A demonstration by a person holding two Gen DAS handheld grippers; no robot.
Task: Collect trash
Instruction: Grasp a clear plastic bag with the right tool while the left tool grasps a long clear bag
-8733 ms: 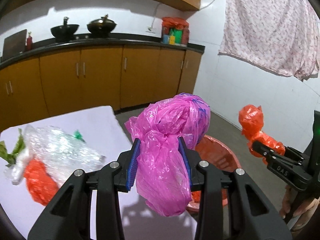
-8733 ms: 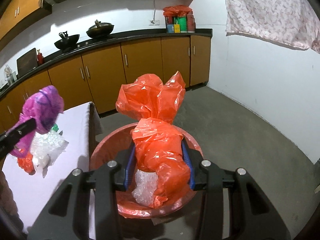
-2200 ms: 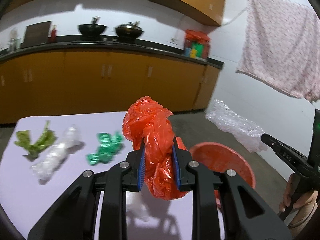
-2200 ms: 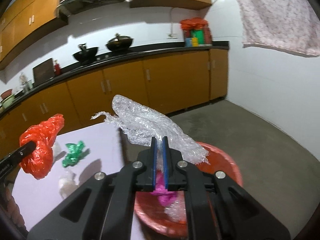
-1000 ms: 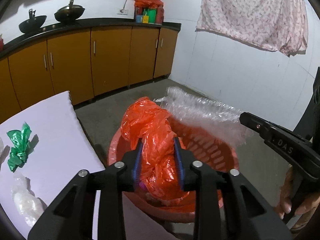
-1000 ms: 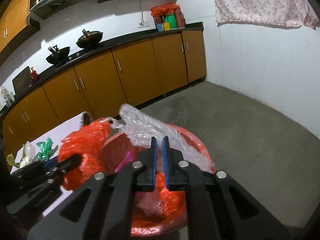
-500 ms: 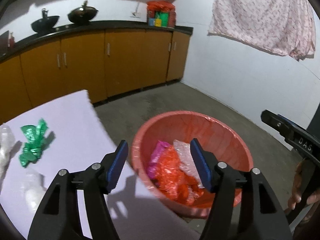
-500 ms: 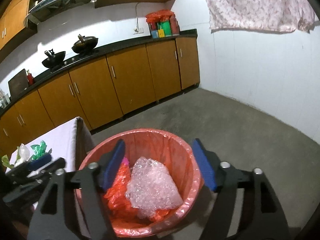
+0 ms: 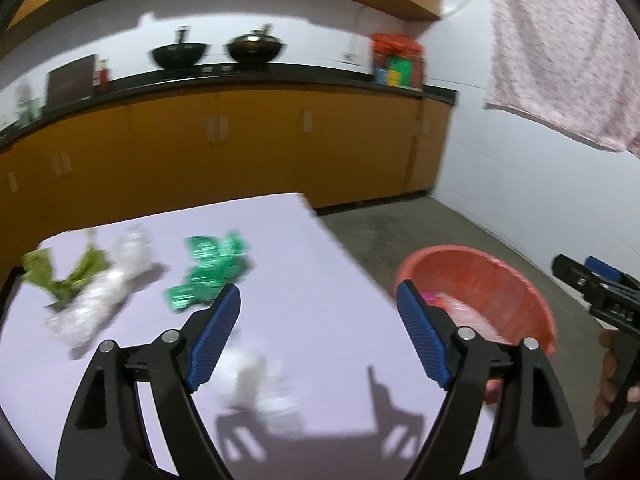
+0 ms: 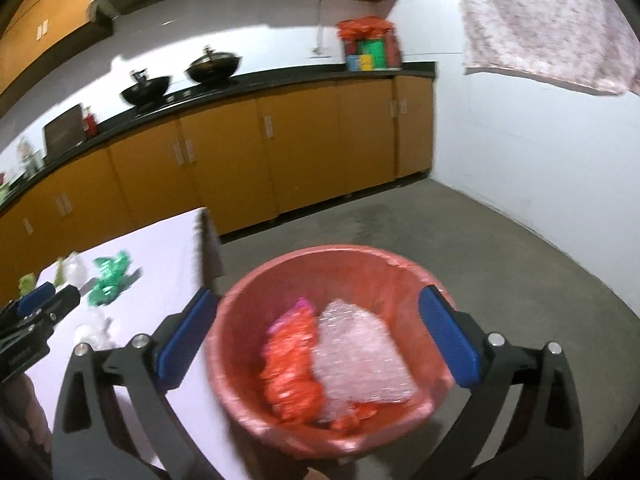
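- Orange kitchen cabinets (image 9: 248, 152) run along the back wall, and a pale purple table (image 9: 320, 280) stands before them.
- Left gripper (image 9: 318, 336) hangs above the table with its jaws wide apart, holding nothing.
- Right gripper (image 10: 316, 336) is over the red basin (image 10: 240, 320) on the floor beside the table, jaws also spread, empty.
- Inside the basin lie an orange bag (image 10: 292, 368), bubble wrap (image 10: 360, 356) and something pink.
- On the table remain a green wrapper (image 9: 208, 272), a clear plastic piece (image 9: 100, 300) and a crumpled white piece (image 9: 256, 380).

A round red bin (image 10: 404, 276) sits on the floor beside the table, with orange plastic (image 10: 294, 372), a pink bag (image 10: 298, 310) and clear bubble wrap (image 10: 360, 356) lying inside. On the table lie a crumpled green wrapper (image 9: 210, 272), a leafy green scrap (image 9: 66, 272), a clear plastic bundle (image 9: 100, 296) touching that scrap, and a white clump (image 9: 256, 380) nearer the camera.
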